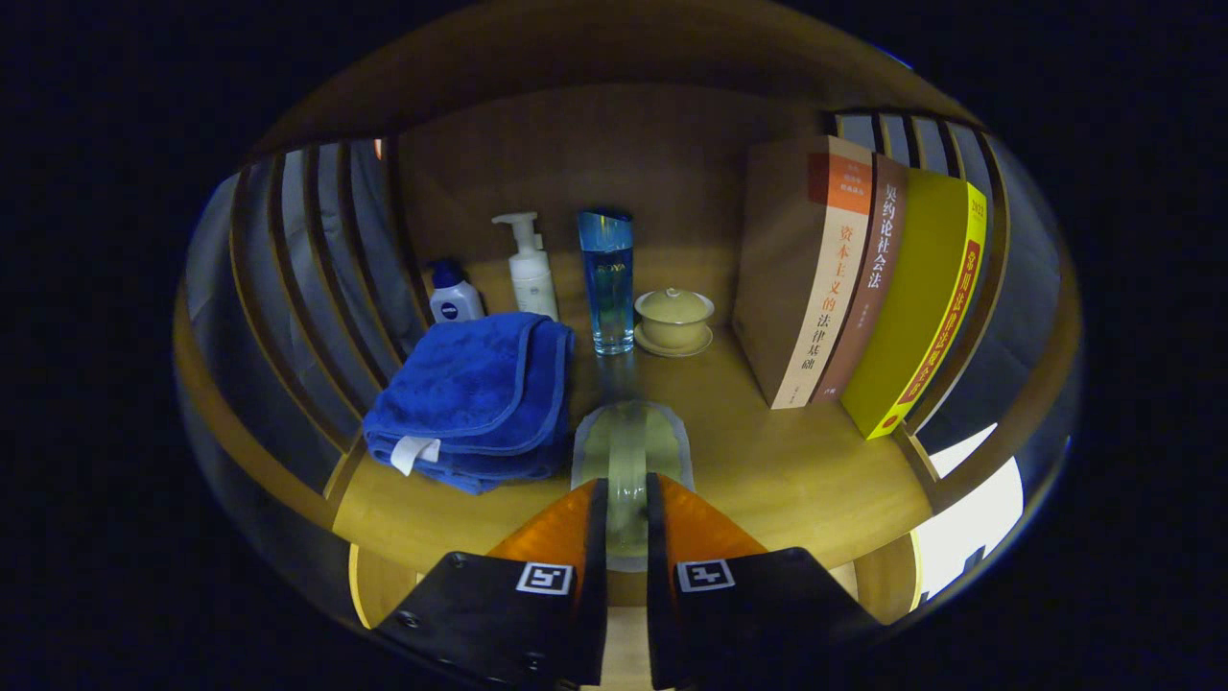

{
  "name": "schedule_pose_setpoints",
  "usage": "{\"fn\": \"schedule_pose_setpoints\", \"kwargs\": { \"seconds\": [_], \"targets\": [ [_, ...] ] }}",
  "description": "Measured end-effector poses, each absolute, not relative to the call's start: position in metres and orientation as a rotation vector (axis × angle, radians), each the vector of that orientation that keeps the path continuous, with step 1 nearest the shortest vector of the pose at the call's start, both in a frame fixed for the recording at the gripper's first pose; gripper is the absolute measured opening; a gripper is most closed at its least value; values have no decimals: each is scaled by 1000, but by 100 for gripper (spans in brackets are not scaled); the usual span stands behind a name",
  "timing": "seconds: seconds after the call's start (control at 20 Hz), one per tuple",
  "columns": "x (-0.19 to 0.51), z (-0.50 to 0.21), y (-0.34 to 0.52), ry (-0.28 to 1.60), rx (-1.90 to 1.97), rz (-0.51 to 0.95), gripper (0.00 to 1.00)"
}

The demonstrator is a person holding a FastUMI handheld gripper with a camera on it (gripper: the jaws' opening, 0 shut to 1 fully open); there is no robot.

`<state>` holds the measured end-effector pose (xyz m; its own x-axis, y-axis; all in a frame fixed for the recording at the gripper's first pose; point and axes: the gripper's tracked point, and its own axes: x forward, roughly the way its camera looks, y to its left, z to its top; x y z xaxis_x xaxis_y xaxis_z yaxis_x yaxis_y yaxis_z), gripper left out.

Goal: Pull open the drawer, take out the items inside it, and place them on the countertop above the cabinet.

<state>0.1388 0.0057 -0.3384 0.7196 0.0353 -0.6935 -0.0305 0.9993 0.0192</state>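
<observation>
Between gripper point(625, 509) fingers: pale packet point(629, 451); towel point(475, 398) left, 3 books point(859, 278) right.

My gripper point(625, 499) has its fingers closed on a pale flat packet point(628, 451), low in the frame's centre. At left the folded blue towel point(475, 398) crowds it. Straight ahead stand the blue glass bottle point(606, 281) and lidded teacup point(674, 320). Bare wooden countertop point(767, 461) lies open at lower right, ending at the leaning books point(863, 278).

Home setting: wooden shelf point(767, 480) with toiletries, towel point(475, 393), books point(844, 278), teacup point(674, 320).
</observation>
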Motion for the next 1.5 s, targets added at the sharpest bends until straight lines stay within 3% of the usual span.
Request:
{"fn": "schedule_pose_setpoints", "kwargs": {
  "seconds": [0.25,0.3,0.55,0.7,1.1,1.5],
  "targets": [
    [136,-335,3,731,-1,27,35],
    [135,-333,3,719,-9,30,41],
    [121,-305,5,618,-4,27,88],
    [103,-280,2,530,-18,15,99],
    [21,-226,-3,325,-114,5,98],
    [-82,-245,0,306,-97,7,99]
  ]
}}
